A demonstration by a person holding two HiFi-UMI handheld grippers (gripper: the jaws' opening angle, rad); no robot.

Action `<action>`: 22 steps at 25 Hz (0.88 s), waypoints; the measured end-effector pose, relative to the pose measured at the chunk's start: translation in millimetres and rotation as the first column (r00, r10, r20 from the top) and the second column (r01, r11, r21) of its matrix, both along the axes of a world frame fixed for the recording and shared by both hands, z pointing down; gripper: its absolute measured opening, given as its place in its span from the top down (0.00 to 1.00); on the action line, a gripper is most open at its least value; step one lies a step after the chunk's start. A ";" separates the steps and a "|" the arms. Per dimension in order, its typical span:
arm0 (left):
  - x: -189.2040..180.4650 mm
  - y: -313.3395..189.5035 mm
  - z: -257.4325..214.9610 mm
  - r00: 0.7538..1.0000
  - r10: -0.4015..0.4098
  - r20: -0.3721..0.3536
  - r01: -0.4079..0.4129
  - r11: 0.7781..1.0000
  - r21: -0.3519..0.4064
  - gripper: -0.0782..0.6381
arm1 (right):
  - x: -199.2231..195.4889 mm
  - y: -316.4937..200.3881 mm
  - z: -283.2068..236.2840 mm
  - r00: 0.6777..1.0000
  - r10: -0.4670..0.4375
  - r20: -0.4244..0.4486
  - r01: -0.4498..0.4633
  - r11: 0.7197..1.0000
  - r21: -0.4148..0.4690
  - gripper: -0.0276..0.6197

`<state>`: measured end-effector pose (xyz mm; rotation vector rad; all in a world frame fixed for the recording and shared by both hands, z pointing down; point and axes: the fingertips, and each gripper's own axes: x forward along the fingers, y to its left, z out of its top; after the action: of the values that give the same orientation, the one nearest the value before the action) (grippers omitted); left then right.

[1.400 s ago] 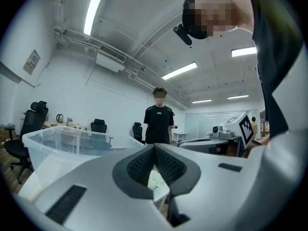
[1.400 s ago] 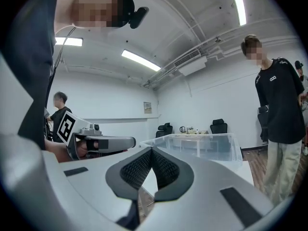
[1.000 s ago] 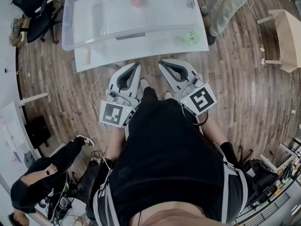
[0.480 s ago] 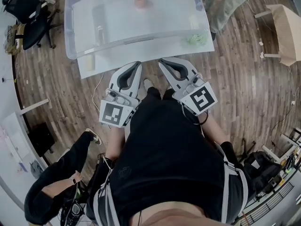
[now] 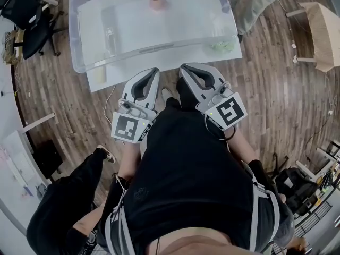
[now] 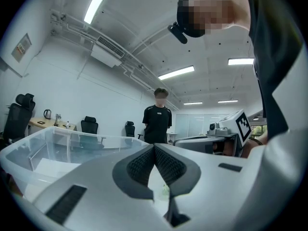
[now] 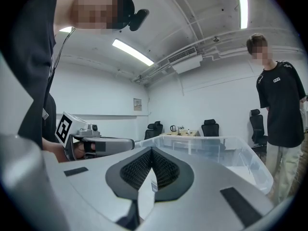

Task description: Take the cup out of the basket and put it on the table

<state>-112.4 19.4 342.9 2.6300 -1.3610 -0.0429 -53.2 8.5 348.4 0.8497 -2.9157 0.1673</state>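
Cup (image 5: 155, 0) in clear basket (image 5: 154, 51), white table (image 5: 119, 74), wood-plank floor (image 5: 276, 100)

Black shirt (image 5: 186, 169); grey left hand-held gripper (image 5: 153, 70), right hand-held gripper (image 5: 184, 67).

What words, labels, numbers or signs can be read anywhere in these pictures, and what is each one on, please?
Nothing reads clearly.
Small white chest logo on the bystander's black T-shirt: too blurred.
Framed wall notice: too small.
Black-and-white square marker on each hand-held cube: pattern, no letters.
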 end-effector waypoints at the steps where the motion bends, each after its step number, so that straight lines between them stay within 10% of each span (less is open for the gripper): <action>1: -0.2 -4.0 -0.1 1.000 -0.003 0.003 0.003 1.000 0.002 0.87 | -1.6 -4.5 -1.0 1.000 -0.005 0.009 0.005 1.000 0.006 0.93; 22: 26.1 -108.6 -3.4 0.995 -0.080 0.055 0.081 0.997 -0.017 0.87 | 14.3 -120.8 -5.3 0.993 -0.089 0.072 0.089 0.996 0.006 0.93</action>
<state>-86.2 -89.1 339.5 2.5776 -1.4767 0.0303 -39.0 -112.3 343.0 0.7275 -3.0146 0.1900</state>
